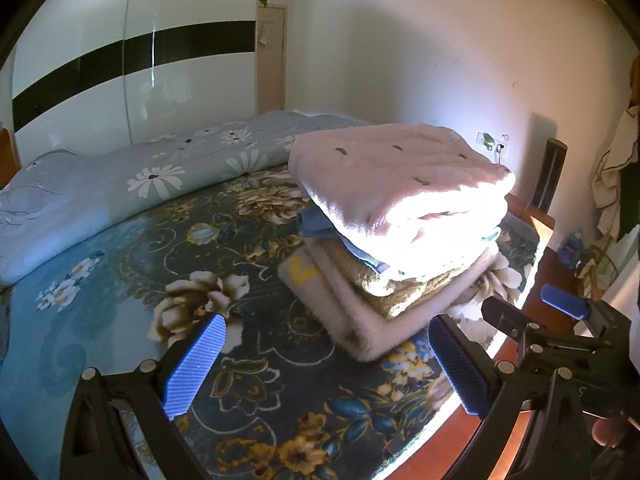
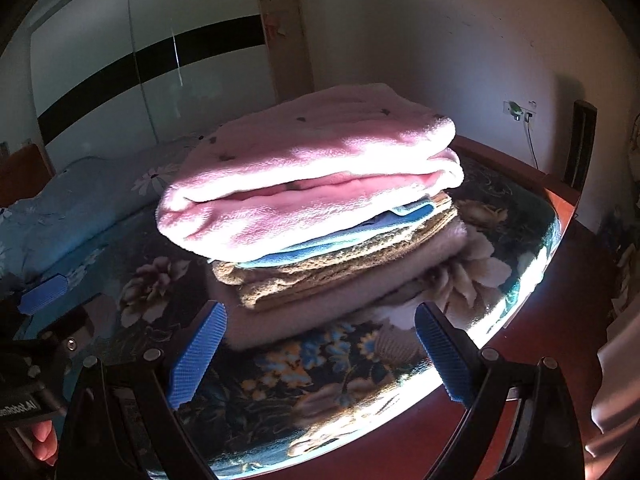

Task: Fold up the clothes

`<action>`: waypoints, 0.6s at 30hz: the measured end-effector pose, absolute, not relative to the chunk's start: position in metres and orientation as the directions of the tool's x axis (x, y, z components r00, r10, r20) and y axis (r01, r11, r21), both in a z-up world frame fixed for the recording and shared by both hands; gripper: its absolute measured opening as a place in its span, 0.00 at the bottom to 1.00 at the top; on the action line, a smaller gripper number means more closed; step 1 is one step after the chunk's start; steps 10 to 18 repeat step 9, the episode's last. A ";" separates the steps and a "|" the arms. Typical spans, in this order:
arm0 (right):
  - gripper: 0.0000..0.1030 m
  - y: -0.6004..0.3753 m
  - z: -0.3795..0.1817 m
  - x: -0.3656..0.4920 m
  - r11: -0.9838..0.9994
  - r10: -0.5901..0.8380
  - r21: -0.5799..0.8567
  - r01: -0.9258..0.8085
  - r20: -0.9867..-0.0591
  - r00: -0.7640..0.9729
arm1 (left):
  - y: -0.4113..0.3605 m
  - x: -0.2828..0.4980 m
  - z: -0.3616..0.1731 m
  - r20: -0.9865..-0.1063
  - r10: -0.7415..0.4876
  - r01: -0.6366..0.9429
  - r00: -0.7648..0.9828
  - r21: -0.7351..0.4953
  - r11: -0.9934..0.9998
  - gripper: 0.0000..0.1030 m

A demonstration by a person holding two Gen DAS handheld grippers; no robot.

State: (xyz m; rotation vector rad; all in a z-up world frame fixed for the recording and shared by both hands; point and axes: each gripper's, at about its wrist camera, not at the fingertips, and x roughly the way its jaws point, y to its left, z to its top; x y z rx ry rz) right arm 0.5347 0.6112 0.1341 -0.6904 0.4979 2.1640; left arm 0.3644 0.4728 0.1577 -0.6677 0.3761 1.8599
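1. The stack of folded clothes [image 1: 400, 232] is sitting on the bed [image 1: 120, 280], near its corner by the wooden frame, on top of the dark flowered blanket [image 1: 248, 380].
2. I am counting four folded pieces in the stack: a pink fleece [image 2: 304, 184] on top, a thin blue piece [image 2: 360, 232] under it, a brown knitted piece [image 2: 320, 280] below that, and a pale fluffy piece [image 1: 352, 320] at the bottom. More thin layers may be hiding between them; I cannot tell.
3. All of it looks soft and limp, so it will likely be sagging and sliding if lifted from one side only. The fleece on top looks light and bulky, and its folded halves are gaping open at the front edge.
4. A safe hold would probably be at two opposite sides of the stack, low down under the bottom piece, or a pinch on the fleece's thick folded edge if only that piece is wanted.
5. The left gripper [image 1: 324, 360] is hovering just before the stack with its fingers spread wide and nothing between them.
6. The right gripper [image 2: 320, 356] is likewise standing wide apart and empty, facing the front of the stack.
7. Judging from how things lie, the folding seems largely done.
8. One rolled light-blue quilt [image 1: 120, 188] with white daisies is lying along the far side of the bed.
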 end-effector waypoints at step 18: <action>0.93 0.611 0.133 0.536 -0.611 0.566 0.118 -0.783 -0.626 -0.536 | 0.470 0.363 0.158 -0.608 0.742 -0.919 -0.282 -0.051 -0.391 1.00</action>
